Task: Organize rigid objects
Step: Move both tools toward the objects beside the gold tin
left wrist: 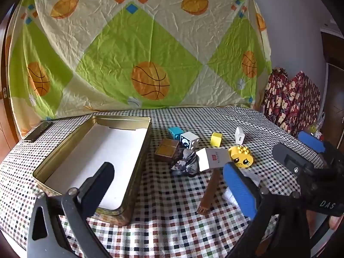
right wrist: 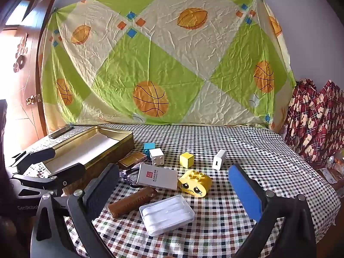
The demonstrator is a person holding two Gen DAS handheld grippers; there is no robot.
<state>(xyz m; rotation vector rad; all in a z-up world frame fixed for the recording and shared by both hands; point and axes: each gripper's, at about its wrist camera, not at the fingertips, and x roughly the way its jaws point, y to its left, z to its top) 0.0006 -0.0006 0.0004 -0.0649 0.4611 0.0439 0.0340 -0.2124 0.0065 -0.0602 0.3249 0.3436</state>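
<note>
An open gold tin [left wrist: 137,157] with a white floor lies on the checked table, also in the right wrist view [right wrist: 120,148]. To its right lie a blue block [right wrist: 149,147], a white block [right wrist: 157,156], a yellow cube [right wrist: 186,159], a white charger [right wrist: 219,159], a yellow sad-face brick [right wrist: 194,183], a white card box [right wrist: 158,176], a brown bar [right wrist: 132,201] and a clear plastic case [right wrist: 166,214]. My left gripper [left wrist: 167,185] is open and empty beside the tin. My right gripper [right wrist: 174,185] is open and empty over the clear case.
A small brown box [left wrist: 167,150] and a crumpled dark wrapper [left wrist: 186,163] lie by the tin. A dark phone [left wrist: 38,131] rests at the table's back left. A patterned sheet [left wrist: 139,49] hangs behind. Red patterned cloth [right wrist: 316,120] is piled at the right.
</note>
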